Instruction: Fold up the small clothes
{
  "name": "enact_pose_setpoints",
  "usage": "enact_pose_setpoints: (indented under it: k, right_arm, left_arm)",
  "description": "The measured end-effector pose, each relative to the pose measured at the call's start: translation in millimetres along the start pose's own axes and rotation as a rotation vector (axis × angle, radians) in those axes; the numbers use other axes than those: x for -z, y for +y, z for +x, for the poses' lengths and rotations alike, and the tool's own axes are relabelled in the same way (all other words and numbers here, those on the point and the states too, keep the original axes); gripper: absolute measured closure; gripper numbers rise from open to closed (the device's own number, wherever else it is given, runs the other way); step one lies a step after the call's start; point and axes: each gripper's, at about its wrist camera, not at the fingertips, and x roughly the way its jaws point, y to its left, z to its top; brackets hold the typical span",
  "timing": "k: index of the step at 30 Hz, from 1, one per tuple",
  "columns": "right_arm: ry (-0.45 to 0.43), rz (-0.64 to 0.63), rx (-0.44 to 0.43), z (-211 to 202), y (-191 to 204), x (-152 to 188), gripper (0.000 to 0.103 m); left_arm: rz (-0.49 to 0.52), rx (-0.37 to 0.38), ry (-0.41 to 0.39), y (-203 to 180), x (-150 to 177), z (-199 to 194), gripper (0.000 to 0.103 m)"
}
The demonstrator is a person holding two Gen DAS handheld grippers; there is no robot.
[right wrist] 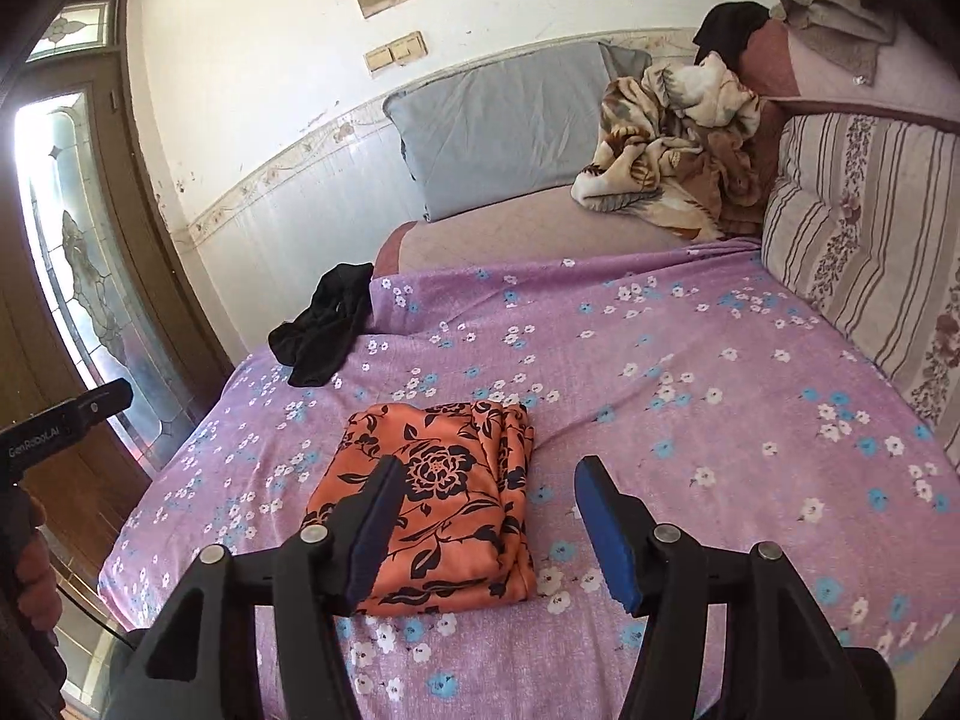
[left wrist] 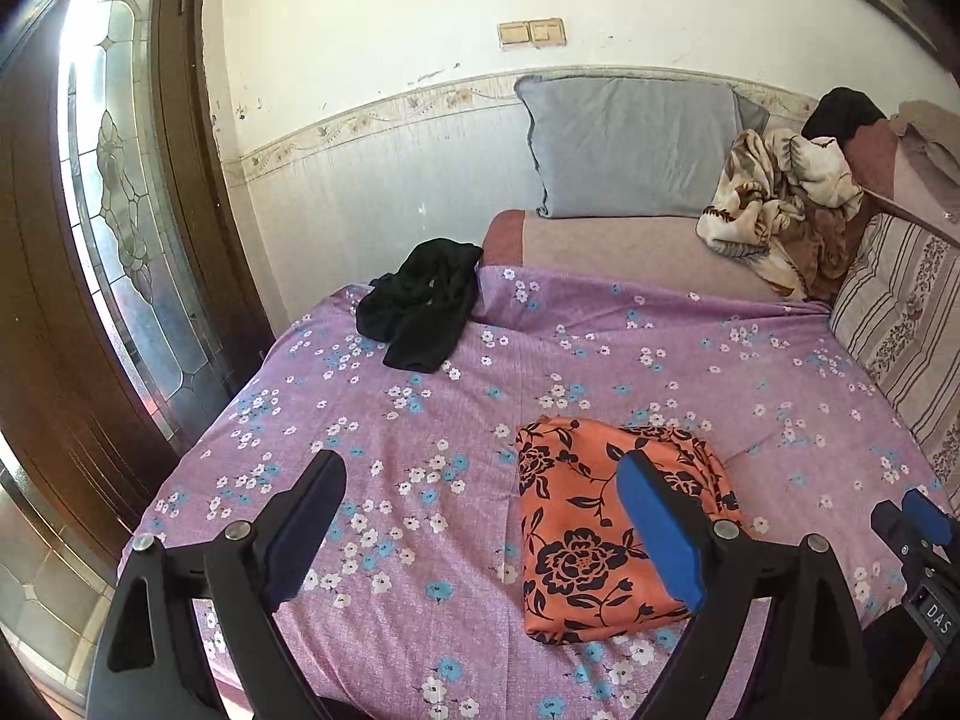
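The orange floral cloth [right wrist: 432,504] lies folded near on the bed [right wrist: 690,372], soft and slippery-looking. Both grippers, left [left wrist: 480,534] and right [right wrist: 486,534], hover open, empty. Black garment [left wrist: 423,306] far left: pinch an edge.

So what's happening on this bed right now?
A person is folding small clothes with a handheld gripper in each hand. The orange floral garment lies folded in a neat rectangle on the purple floral sheet. The left gripper and right gripper are both open and hold nothing. A crumpled black garment sits unfolded at the sheet's far left edge.
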Motion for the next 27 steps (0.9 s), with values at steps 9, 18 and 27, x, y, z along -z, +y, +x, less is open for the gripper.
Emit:
enact_pose_setpoints:
  k: [9, 18, 27]
  right_arm:
    - [-0.107, -0.138, -0.006, -59.9, 50.4, -7.6, 0.032]
    - [-0.142, -0.202, -0.015, -69.5, 76.9, -5.3, 0.031]
    - [-0.127, -0.206, -0.006, -56.3, 82.0, -1.3, 0.031]
  left_arm:
    - [0.012, -0.023, -0.058, 12.5, 7.3, -35.4, 0.003]
    - [-0.01, -0.067, -0.065, 35.2, 24.5, -35.3, 0.003]
    - [-0.026, -0.104, -0.034, 48.0, 28.9, -22.0, 0.003]
